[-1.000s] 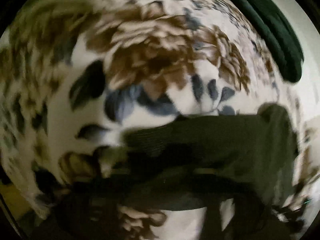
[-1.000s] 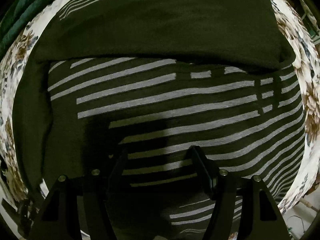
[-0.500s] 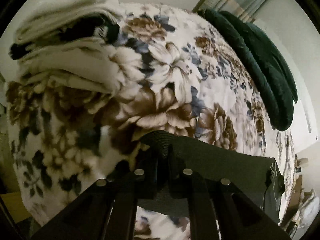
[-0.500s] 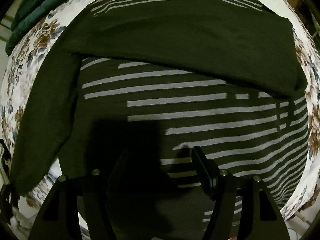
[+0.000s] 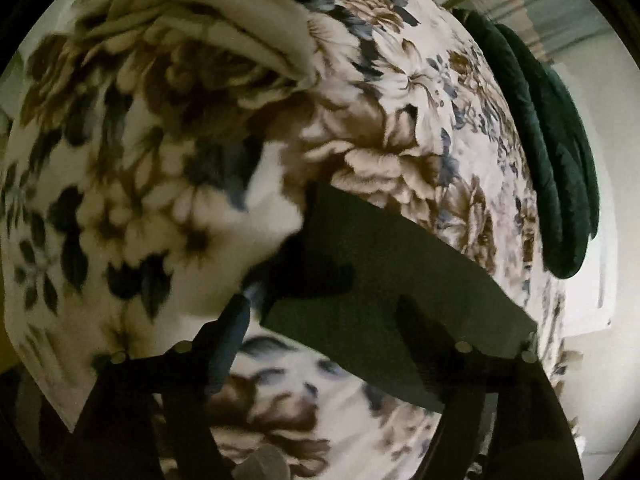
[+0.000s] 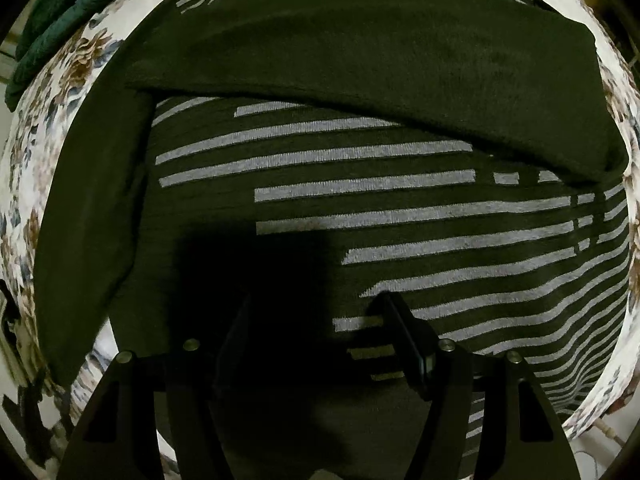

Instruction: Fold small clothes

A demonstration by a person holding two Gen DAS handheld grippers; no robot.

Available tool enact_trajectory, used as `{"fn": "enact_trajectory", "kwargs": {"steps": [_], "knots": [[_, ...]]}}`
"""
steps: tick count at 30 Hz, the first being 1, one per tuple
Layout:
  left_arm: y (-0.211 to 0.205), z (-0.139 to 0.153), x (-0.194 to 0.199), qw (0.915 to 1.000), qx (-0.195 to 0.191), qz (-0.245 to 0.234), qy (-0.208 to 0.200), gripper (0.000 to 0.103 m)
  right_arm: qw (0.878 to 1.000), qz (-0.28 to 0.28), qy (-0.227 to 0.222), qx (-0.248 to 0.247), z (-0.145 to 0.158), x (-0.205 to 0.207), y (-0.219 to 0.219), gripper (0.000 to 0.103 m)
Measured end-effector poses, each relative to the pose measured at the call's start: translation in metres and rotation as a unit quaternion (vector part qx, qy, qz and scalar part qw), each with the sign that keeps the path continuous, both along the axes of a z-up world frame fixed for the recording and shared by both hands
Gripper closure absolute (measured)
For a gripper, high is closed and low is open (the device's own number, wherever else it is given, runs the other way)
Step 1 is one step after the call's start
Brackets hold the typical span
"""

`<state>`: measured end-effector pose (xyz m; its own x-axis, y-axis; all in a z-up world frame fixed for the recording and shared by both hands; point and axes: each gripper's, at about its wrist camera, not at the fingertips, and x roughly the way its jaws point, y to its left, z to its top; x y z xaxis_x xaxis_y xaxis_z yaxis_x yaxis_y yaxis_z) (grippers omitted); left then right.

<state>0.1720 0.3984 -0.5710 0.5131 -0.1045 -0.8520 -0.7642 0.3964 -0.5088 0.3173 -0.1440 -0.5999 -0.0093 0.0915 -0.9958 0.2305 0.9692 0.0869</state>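
Sweater [image 6: 360, 208], dark with pale stripes, fills my right wrist view, lying on the floral blanket [image 5: 168, 200], one sleeve folded across the upper half of the frame. My right gripper [image 6: 316, 320] points straight down over it, tongs spread, nothing between them. My left gripper [image 5: 320, 320] tilts steeply down at lower centre; its tongs are opening, with a dark sleeve [image 5: 384, 264] lying between them, apparently unpinched. Green cloth [image 5: 560, 184] sits at right.
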Motion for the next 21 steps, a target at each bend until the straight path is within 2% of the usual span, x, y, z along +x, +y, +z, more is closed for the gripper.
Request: {"fn": "enact_trajectory", "kwargs": {"steps": [4, 7, 8, 9, 10, 12, 16, 18, 19, 21], "knots": [[-0.007, -0.023, 0.015, 0.9986, -0.047, 0.022, -0.003, 0.026, 1.0, -0.004, 0.0, -0.001, 0.003, -0.005, -0.004, 0.035], [-0.008, -0.03, 0.032, 0.9987, -0.026, 0.038, 0.023, 0.029, 1.0, -0.008, -0.004, 0.003, 0.008, -0.004, -0.004, 0.034], [-0.008, -0.026, 0.036, 0.9987, -0.007, 0.04, 0.029, 0.031, 1.0, -0.009, -0.007, 0.004, 0.012, -0.006, -0.007, 0.035], [-0.01, -0.019, 0.039, 0.9982, 0.02, 0.041, 0.038, 0.049, 1.0, -0.01, -0.011, 0.004, 0.017, -0.008, -0.01, 0.035], [-0.011, -0.015, 0.04, 0.9974, 0.038, 0.039, 0.047, 0.075, 1.0, -0.011, -0.013, 0.004, 0.019, -0.009, -0.013, 0.035], [-0.014, -0.003, 0.042, 0.9954, 0.074, 0.029, 0.054, 0.097, 1.0, -0.017, -0.02, 0.009, 0.029, -0.01, -0.024, 0.035], [-0.027, 0.032, 0.053, 0.9879, 0.147, 0.003, 0.049, 0.097, 0.999, -0.036, -0.031, 0.023, 0.042, -0.021, -0.053, 0.035], [-0.04, 0.055, 0.067, 0.9826, 0.181, -0.016, 0.038, 0.097, 0.998, -0.047, -0.041, 0.032, 0.049, -0.016, -0.086, 0.035], [-0.048, 0.069, 0.076, 0.9796, 0.197, -0.027, 0.027, 0.097, 0.997, -0.049, -0.044, 0.034, 0.04, 0.002, -0.082, 0.035], [-0.075, 0.102, 0.097, 0.9714, 0.23, -0.059, -0.004, 0.097, 0.996, -0.058, -0.052, 0.042, 0.047, 0.001, -0.102, 0.035]]}}
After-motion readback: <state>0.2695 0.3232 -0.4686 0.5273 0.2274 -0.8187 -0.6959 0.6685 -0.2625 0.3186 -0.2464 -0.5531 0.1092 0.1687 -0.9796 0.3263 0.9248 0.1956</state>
